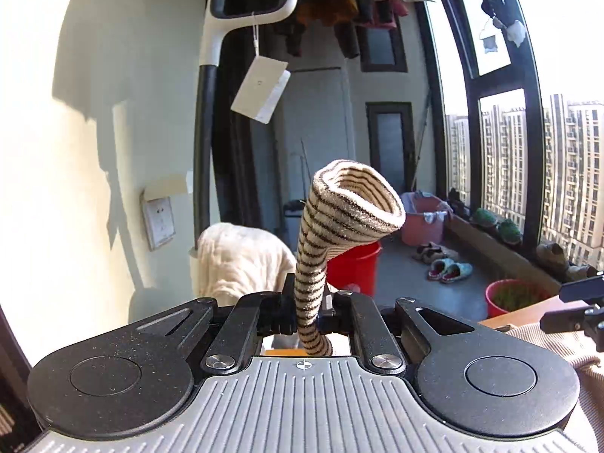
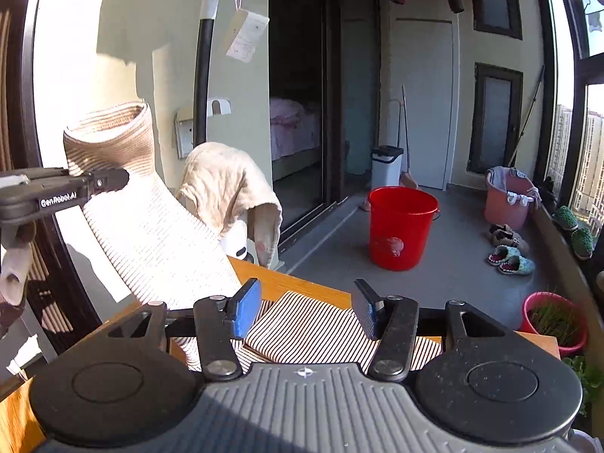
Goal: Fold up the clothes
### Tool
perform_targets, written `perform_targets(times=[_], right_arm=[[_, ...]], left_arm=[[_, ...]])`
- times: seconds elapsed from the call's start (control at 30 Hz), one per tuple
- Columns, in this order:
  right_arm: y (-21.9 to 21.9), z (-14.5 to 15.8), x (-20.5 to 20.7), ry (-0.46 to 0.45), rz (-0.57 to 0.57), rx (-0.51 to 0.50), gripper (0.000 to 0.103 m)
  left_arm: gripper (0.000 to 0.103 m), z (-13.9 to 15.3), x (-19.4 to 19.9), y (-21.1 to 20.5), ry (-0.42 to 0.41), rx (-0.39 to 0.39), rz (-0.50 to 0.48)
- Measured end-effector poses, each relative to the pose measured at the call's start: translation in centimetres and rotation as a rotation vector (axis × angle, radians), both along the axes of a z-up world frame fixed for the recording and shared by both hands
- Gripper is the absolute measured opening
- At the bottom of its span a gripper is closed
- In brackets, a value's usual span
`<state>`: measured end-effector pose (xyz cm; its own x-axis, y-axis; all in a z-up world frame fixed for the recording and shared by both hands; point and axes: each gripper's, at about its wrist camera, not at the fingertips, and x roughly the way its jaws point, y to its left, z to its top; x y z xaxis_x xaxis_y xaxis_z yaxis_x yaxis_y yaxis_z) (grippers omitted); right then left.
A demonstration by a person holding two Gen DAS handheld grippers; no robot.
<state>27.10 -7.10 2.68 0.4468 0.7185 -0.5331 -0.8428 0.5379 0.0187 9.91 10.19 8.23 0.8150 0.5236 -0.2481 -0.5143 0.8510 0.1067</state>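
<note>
A cream striped garment lies on the wooden table (image 2: 302, 287). My left gripper (image 1: 307, 304) is shut on its sleeve (image 1: 321, 249), whose open cuff (image 1: 362, 198) sticks up past the fingers. In the right wrist view the left gripper (image 2: 113, 181) holds that sleeve (image 2: 151, 234) lifted above the table's left end, cuff (image 2: 113, 132) up. The garment's body (image 2: 313, 332) lies flat under my right gripper (image 2: 309, 311), which is open and empty, blue pads (image 2: 247, 307) apart just above the cloth.
A vacuum handle (image 1: 205, 113) with a hanging tag (image 1: 260, 90) stands behind the table, with a beige towel (image 2: 226, 188) draped nearby. A red bucket (image 2: 400, 226), pink basket (image 2: 509, 196), slippers (image 2: 509, 260) and a plant pot (image 2: 555, 321) sit on the balcony floor.
</note>
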Motion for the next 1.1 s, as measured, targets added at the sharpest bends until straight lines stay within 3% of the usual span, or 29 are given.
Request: perform_targets(times=[0.1, 0.27, 0.3, 0.33, 0.4, 0.5, 0.57, 0.67, 0.77, 0.87, 1.0, 1.03, 1.1], right_arm=[[4.7, -4.4, -0.3, -0.058, 0.030, -0.112, 0.057], [10.2, -8.0, 0.8, -0.072, 0.014, -0.209, 0.053], [10.1, -8.0, 0.9, -0.065, 0.024, -0.198, 0.042], [9.9, -7.9, 0.9, -0.054, 0.036, -0.185, 0.012], [8.1, -6.4, 1.0, -0.064, 0.000, -0.139, 0.009], [3.3, -2.0, 2.1, -0.155, -0.104, -0.061, 0.008], [-2.1, 2.6, 4.2, -0.199, -0.229, 0.013, 0.007], [-7.8, 8.7, 5.7, -0.360, -0.395, 0.083, 0.001], [-12.3, 11.7, 5.3, -0.393, -0.436, 0.124, 0.001], [-14.7, 9.3, 4.0, -0.331, -0.410, 0.062, 0.001], [-16.9, 1.8, 2.9, -0.112, -0.379, 0.006, 0.002], [-17.1, 0.4, 3.0, -0.045, -0.379, 0.023, 0.007], [-17.5, -1.7, 3.7, 0.081, -0.394, 0.084, 0.029]], left_arm=[[0.010, -0.9, -2.0, 4.1, 0.001, -0.082, 0.044], [0.010, -2.2, -1.9, 6.4, 0.035, -0.115, 0.060], [0.010, -2.6, -1.9, 6.5, 0.038, -0.126, 0.060], [0.010, -2.8, -1.7, 6.5, 0.041, -0.134, 0.058], [0.010, -3.4, -1.3, 6.6, 0.049, -0.150, 0.053], [0.010, -3.5, -1.0, 6.3, 0.047, -0.160, 0.040], [0.010, -3.4, -0.8, 6.0, 0.042, -0.164, 0.029], [0.010, -3.0, -0.2, 4.7, 0.035, -0.158, -0.006], [0.011, -3.3, 0.5, 2.6, 0.053, -0.147, -0.055], [0.013, -4.8, 0.9, 0.3, 0.106, -0.164, -0.108], [0.015, -7.6, 1.5, -2.1, 0.205, -0.211, -0.159], [0.016, -8.4, 1.7, -2.6, 0.233, -0.227, -0.169], [0.016, -9.2, 1.9, -3.3, 0.263, -0.234, -0.176]])
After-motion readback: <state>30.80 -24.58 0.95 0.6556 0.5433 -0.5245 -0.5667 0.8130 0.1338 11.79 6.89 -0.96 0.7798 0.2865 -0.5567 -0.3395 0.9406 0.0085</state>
